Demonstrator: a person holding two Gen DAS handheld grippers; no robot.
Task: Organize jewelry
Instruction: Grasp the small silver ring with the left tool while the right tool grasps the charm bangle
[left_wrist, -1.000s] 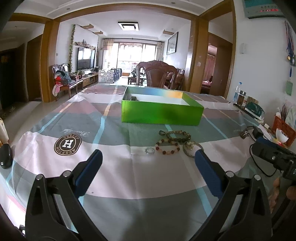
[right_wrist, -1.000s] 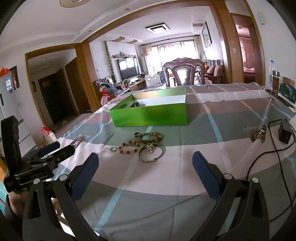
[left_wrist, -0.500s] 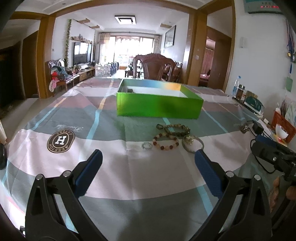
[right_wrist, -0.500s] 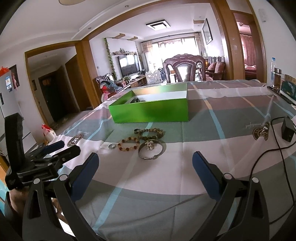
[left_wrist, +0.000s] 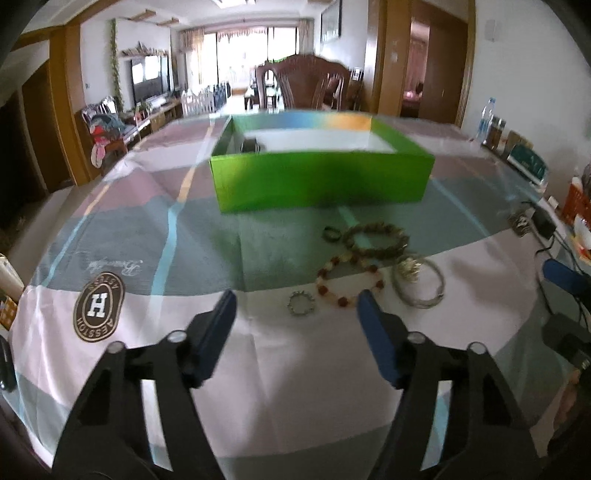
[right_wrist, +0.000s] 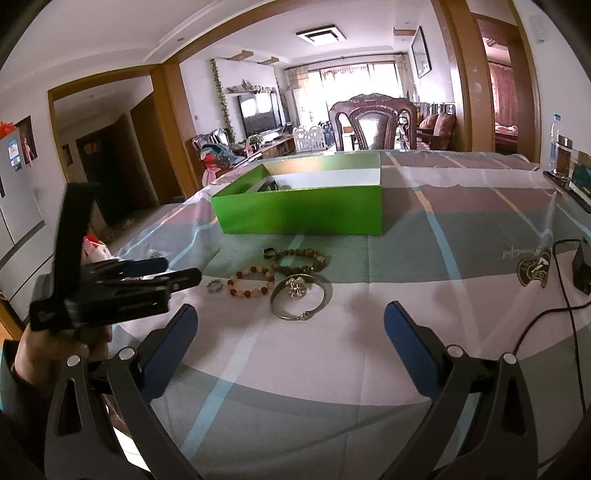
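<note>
The left gripper (left_wrist: 295, 306) hangs low over the surface (left_wrist: 295, 387), fingers partly spread and empty, lined up on the small silver ring (left_wrist: 301, 303) just ahead; judged, this is the approach to a first pick. The right gripper (right_wrist: 290, 325) waits further back, fingers spread wide, holding nothing.

The jewelry lies in a loose cluster: a red and white bead bracelet (left_wrist: 349, 282), a brown bead bracelet (left_wrist: 376, 240), a silver bangle (left_wrist: 419, 282) and a small dark ring (left_wrist: 331, 233), some touching. The open green box (left_wrist: 321, 184), the likely destination, stands just beyond them.

A checked cloth covers the surface; cables trail at the right edge. Behind are a carved chair, a television and bright windows.
</note>
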